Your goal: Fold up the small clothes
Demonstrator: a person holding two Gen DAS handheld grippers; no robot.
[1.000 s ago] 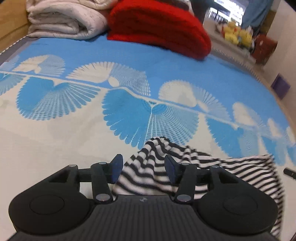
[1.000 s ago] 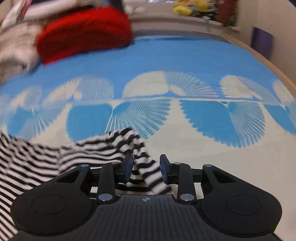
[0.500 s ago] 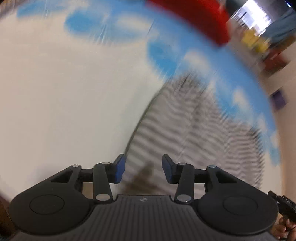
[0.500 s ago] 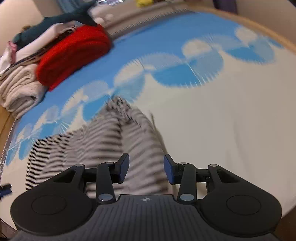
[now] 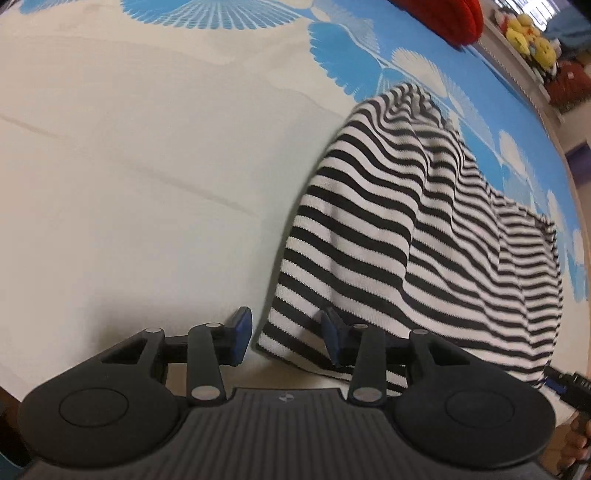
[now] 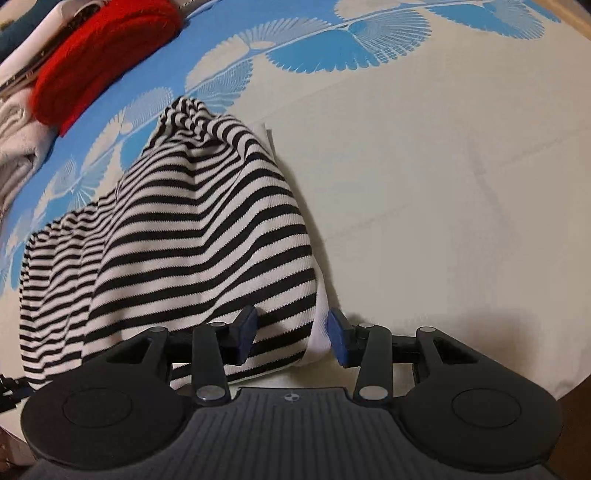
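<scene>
A black-and-white striped garment [image 5: 406, 221] lies on the bed, rumpled, with a raised fold at its far end. My left gripper [image 5: 286, 338] points down at its near left corner. That corner lies between the open jaws, and the left pad [image 5: 242, 334] stands clear of the cloth. In the right wrist view the same garment [image 6: 184, 240] spreads to the left. My right gripper [image 6: 291, 336] stands open over the near right corner, whose white edge lies between the pads without being pinched.
The bed cover [image 5: 129, 184] is cream near me and blue with white fans farther off. A red folded blanket [image 6: 99, 51] and beige bedding [image 6: 14, 147] lie at the far end. Plush toys [image 5: 528, 33] sit on a shelf beyond. The near bed edge is right below both grippers.
Both grippers have swung back from the blue part of the bed to the near edge and tipped downward. The striped garment, earlier bunched at the jaws, now lies drawn out on the cream part.
</scene>
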